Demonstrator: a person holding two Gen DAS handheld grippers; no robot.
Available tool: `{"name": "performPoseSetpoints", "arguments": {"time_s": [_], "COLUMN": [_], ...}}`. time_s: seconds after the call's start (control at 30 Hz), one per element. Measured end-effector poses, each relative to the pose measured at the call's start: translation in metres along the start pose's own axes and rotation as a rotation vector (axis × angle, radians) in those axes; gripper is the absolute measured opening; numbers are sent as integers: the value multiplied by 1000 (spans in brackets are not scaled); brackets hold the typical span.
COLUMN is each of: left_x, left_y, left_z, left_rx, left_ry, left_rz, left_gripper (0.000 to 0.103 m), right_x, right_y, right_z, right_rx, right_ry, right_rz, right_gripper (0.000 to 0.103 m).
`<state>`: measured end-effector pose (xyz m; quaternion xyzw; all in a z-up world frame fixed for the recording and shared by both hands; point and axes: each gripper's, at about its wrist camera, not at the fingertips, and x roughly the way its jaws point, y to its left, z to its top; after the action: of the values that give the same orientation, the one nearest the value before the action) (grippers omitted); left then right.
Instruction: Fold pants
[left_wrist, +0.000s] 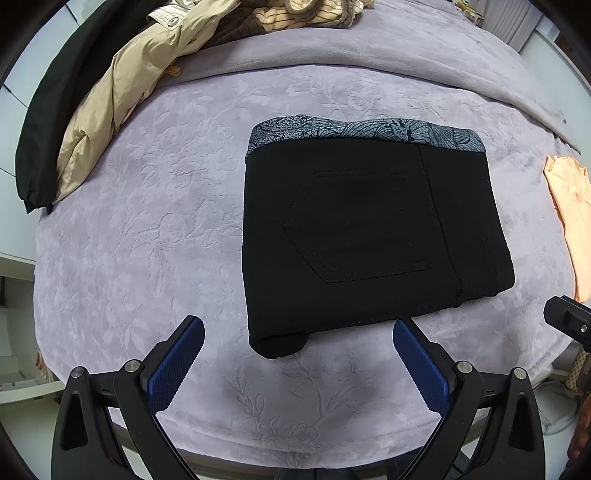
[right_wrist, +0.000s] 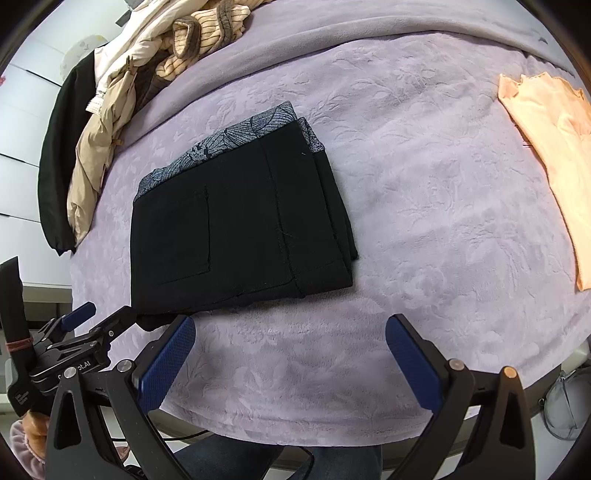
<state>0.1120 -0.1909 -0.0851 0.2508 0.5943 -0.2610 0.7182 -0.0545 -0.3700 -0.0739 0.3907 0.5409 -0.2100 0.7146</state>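
Pants (left_wrist: 369, 229) lie folded compactly on the lilac blanket (left_wrist: 147, 221), so folding looks finished. Left gripper (left_wrist: 299, 354) and right gripper (right_wrist: 290, 354) hover near, jaws wide apart, holding nothing.

Left tool (left_wrist: 298, 334) and right tool (right_wrist: 290, 332) both spread wide, empty, side by side.
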Motion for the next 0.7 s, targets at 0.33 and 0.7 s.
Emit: {"name": "performPoseSetpoints", "arguments": {"time_s": [0.33,0.7], "left_x": [3,3], "left_y": [-3,4], "left_z": [2,12], "left_rx": [9,-16], "left_ry": [7,3], "left_rz": [-11,-12], "left_gripper": [103,103], "right_x": [2,2], "right_y": [-2,-3], "right_z": [1,13], "right_rx": [1,-18], "right_ry": [4,6], "right_rz": [2,1], "right_gripper": [103,103]}}
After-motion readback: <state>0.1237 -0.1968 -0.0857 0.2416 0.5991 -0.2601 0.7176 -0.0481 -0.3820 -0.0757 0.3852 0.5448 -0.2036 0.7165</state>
